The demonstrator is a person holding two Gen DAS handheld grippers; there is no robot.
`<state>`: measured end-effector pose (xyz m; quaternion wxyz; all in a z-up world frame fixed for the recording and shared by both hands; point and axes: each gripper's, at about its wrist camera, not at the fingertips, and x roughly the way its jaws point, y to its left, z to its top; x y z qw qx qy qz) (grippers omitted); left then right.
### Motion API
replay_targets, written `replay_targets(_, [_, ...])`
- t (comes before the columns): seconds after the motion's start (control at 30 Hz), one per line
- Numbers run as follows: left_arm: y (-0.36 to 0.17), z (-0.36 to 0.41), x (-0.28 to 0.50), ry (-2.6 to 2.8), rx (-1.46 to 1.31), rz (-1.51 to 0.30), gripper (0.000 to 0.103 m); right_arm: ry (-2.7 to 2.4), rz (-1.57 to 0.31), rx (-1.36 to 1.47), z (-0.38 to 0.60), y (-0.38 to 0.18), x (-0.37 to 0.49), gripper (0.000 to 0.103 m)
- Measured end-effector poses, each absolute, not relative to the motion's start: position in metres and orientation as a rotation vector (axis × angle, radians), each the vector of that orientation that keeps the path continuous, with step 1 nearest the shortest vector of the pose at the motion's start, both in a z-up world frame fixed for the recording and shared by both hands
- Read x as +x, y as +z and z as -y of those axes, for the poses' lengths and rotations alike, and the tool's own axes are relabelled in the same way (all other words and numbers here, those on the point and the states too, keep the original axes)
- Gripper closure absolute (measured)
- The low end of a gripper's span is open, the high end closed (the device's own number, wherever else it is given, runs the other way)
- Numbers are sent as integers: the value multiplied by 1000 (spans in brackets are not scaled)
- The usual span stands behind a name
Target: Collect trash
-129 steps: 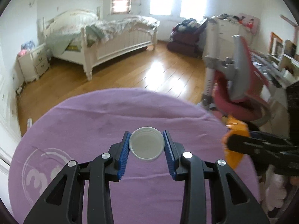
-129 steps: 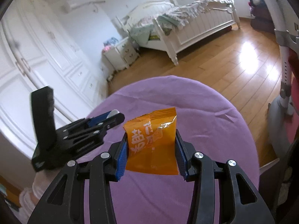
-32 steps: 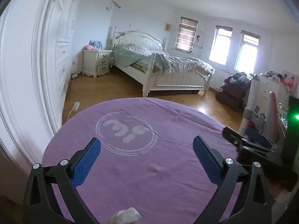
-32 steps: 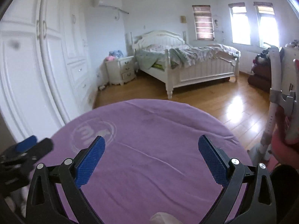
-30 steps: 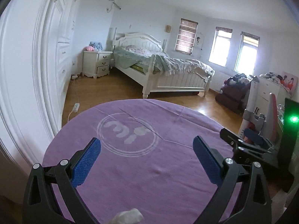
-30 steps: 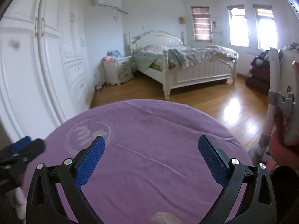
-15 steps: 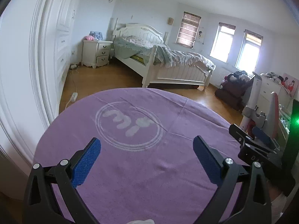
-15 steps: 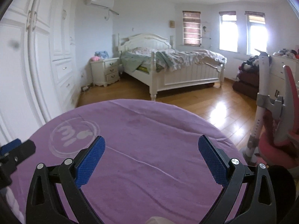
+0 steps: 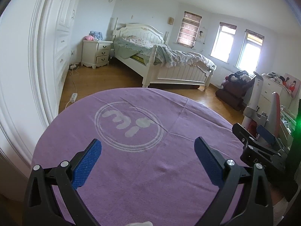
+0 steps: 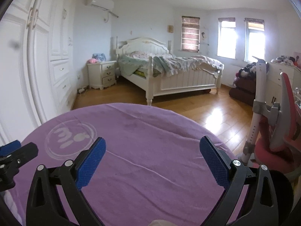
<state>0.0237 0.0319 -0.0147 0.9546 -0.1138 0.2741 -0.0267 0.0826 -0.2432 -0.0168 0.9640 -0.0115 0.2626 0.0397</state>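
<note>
My left gripper (image 9: 147, 150) is open wide above the round table with a purple cloth (image 9: 143, 162), nothing between its blue pads (image 9: 86, 162). My right gripper (image 10: 152, 150) is open too and holds nothing over the same purple cloth (image 10: 150, 150). A sliver of white crumpled stuff (image 9: 143, 223) shows at the bottom edge of the left wrist view, and a pale scrap (image 10: 160, 222) at the bottom edge of the right wrist view. The right gripper (image 9: 261, 141) shows at the right of the left wrist view, the left gripper (image 10: 11, 158) at the left of the right wrist view.
A white circular logo (image 9: 129, 126) is printed on the cloth. Beyond the table are wooden floor, a white bed (image 9: 163, 64), a nightstand (image 9: 96, 53), and wardrobes (image 10: 37, 66) on the left. A red chair with a white stand (image 10: 270, 124) is close on the right.
Both grippers held trash 4.3 s ago, a round lid and an orange packet; both now stand open with nothing held. Over the last second both views tilted up slightly, the white scrap sliding toward the bottom edge.
</note>
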Motion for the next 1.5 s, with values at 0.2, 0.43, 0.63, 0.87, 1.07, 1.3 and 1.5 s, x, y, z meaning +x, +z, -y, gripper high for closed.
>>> replay_targets(0.2, [-14,-31,23,-54,-228,-558,5,77,-527,-18,248,-15,83,5])
replay_targets(0.43, [-15,-34,26,-51,-231,-571,5,75,-519,-14,247,-12,81,5])
replay_targets(0.63, [-13,-34,27,-48,-224,-570,5,71,-522,-8,250,-10,81,5])
replay_targets(0.87, [-12,-30,29,-53,-209,-575,5,69,-522,3,254,-9,82,5])
replay_targets(1.07, [-12,-30,31,-56,-204,-582,5,69,-523,7,254,-8,84,5])
replay_targets(1.3, [-13,-28,32,-55,-195,-581,5,68,-521,10,254,-8,84,5])
replay_targets(1.5, [-14,-28,31,-56,-194,-580,5,67,-522,9,254,-7,84,5])
